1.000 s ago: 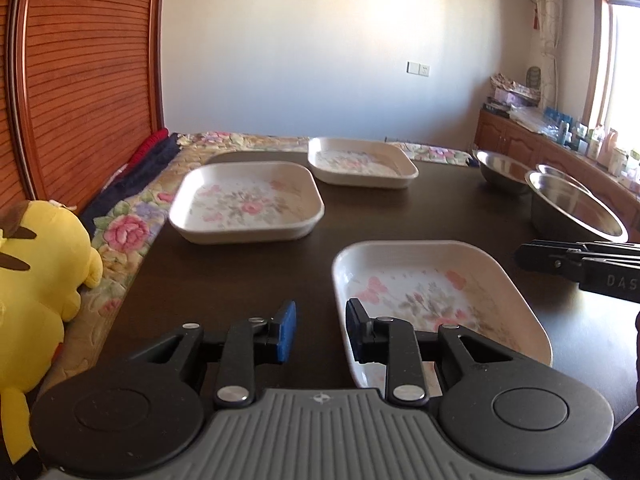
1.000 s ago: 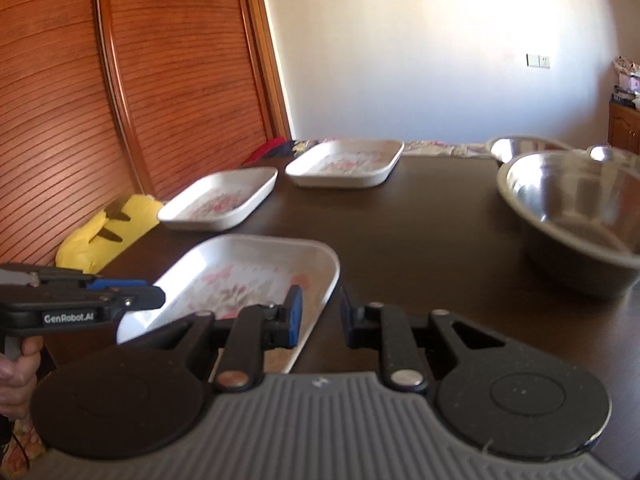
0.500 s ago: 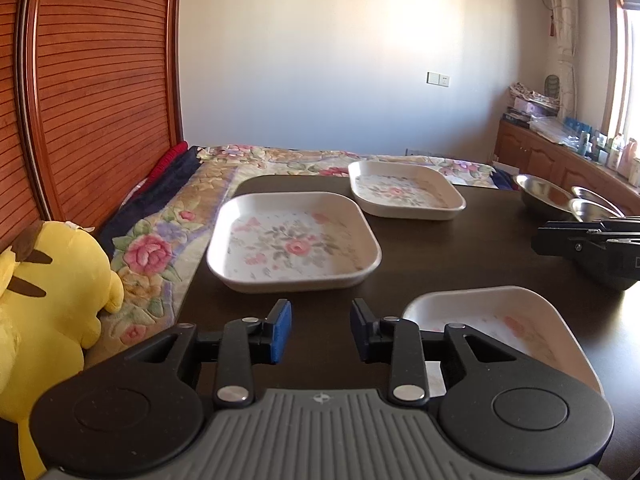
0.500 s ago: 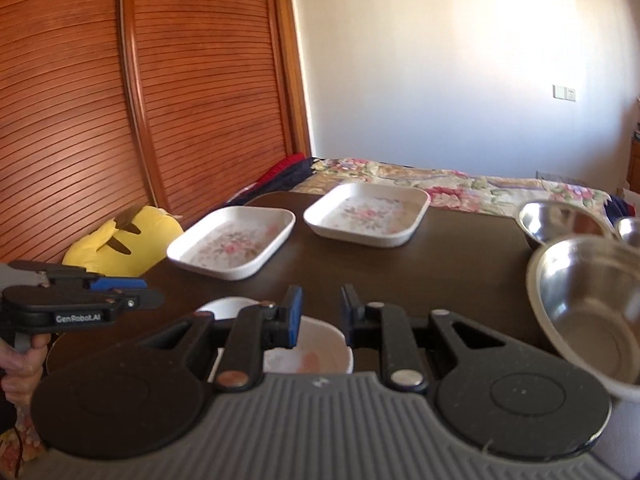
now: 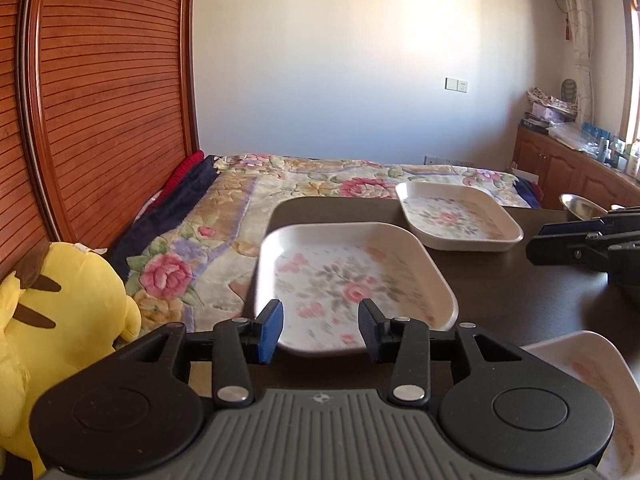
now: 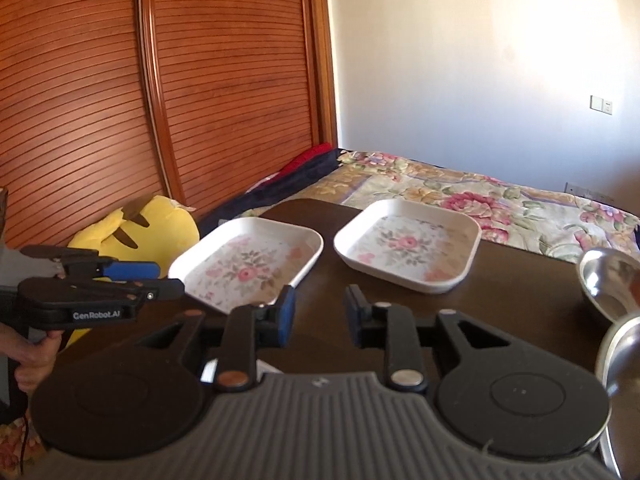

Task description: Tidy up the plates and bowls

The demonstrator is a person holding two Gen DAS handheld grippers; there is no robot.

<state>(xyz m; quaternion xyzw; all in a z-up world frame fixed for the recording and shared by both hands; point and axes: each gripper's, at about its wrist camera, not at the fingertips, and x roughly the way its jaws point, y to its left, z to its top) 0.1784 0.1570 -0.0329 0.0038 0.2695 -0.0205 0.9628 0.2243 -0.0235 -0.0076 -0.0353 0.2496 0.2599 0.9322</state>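
The nearer floral plate lies flat on the dark table, straight ahead of the left gripper, its near rim showing in the gap between the released jaws. A second floral plate sits beyond it and to the right of those jaws, close to the first but apart from it. A third plate shows only as a corner low and to the right of the left gripper, so how it lies is hard to tell.

The right gripper hangs above the table with its jaws likewise released and empty, the two far plates ahead of it and a steel bowl off to its right, with the rim of another bowl nearer at the frame edge.

The step in hand looks like the left gripper going for the nearer plate, probably to stack it with its fellows. To do that well, one jaw should go under the raised lip and the other over it, near the middle of the side instead of a rounded corner, closing firmly before lifting. The plate is shallow and smooth and would likely slip from a shallow pinch. It sits near the table's left edge, beside the bed, so a shove could send it off.
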